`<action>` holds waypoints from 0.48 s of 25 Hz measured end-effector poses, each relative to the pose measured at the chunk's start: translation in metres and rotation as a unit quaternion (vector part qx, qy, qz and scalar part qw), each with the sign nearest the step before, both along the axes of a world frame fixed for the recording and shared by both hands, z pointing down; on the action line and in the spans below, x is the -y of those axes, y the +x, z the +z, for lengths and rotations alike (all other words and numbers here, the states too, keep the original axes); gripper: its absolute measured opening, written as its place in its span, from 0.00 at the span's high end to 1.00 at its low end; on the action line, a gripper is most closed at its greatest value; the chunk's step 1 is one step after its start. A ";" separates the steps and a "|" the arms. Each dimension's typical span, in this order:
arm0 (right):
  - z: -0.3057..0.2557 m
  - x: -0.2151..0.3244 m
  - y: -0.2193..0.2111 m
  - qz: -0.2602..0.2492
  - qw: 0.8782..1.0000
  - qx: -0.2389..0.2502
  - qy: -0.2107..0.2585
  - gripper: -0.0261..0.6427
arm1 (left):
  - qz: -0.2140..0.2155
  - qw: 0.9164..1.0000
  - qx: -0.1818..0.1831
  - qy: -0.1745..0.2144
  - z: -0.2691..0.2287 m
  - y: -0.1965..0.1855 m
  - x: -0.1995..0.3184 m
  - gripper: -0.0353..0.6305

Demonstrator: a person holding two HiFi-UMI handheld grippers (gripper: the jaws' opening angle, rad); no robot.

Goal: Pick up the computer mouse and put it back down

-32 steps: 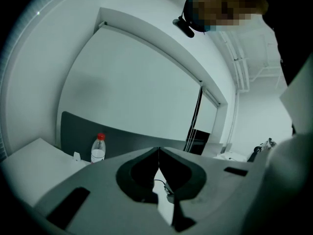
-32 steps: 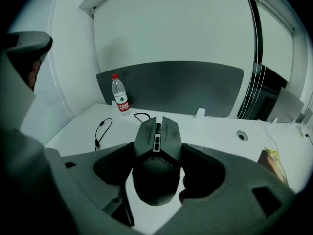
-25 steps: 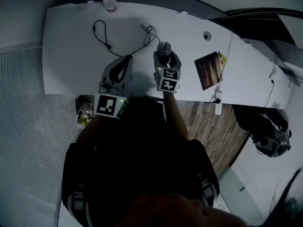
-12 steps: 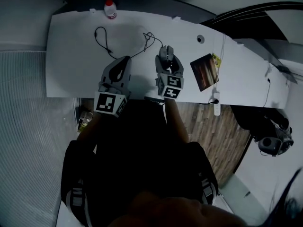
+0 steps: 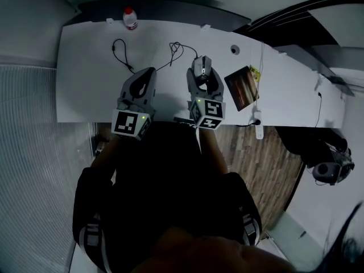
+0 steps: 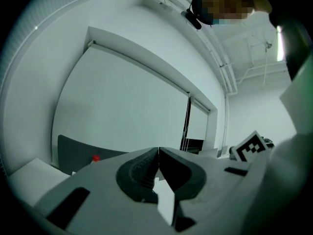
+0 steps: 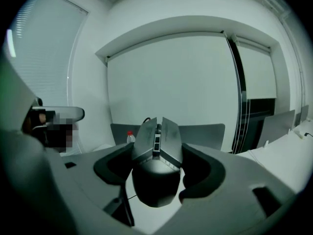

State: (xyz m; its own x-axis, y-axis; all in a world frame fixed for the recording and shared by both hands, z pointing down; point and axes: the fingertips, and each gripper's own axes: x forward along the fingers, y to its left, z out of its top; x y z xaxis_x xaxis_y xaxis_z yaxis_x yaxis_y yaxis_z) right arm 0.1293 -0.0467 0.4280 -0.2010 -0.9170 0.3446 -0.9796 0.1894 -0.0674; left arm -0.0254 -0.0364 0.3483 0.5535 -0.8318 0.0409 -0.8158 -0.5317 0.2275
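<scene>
Both of the person's forearms reached forward from the dark torso over the near edge of the long white table (image 5: 85,84), side by side. The right gripper (image 5: 203,76) pointed away from the body, its jaws closed on the flanks of the angular grey and black wired computer mouse (image 5: 201,65); in the right gripper view the mouse (image 7: 156,146) sat nose-forward between the dark pads of the right gripper (image 7: 157,177), over the table's middle, though whether it touched the tabletop could not be told. The left gripper (image 5: 149,73) lay just beside it, pads pressed together on nothing (image 6: 158,166). Thin black cables (image 5: 122,53) curled on the table beyond; a red-capped small bottle (image 5: 130,17) stood at the far edge, a dark flat rectangular pad (image 5: 242,86) to the right. Wood-plank floor (image 5: 256,164) showed below the table
</scene>
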 end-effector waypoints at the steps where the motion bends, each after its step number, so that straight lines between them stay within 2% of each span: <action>1: -0.008 -0.001 -0.001 -0.001 1.000 0.002 0.008 0.53 | 0.000 1.000 0.000 0.002 -0.002 0.000 0.000 0.94; 8: -0.049 -0.016 -0.005 -0.001 0.998 0.016 0.060 0.53 | -0.006 1.000 -0.003 0.018 -0.012 0.002 -0.002 0.94; 12: -0.052 -0.022 -0.013 -0.010 0.997 0.026 0.072 0.53 | -0.008 1.000 -0.005 0.000 -0.001 0.005 -0.004 0.94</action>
State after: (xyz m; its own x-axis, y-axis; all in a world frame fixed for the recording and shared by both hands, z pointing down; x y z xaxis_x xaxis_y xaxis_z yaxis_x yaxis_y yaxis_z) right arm 0.1162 -0.0250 0.3757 -0.2343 -0.9517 0.1985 -0.9713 0.2205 -0.0891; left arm -0.0208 -0.0328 0.3475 0.5401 -0.8409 0.0359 -0.8223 -0.5181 0.2356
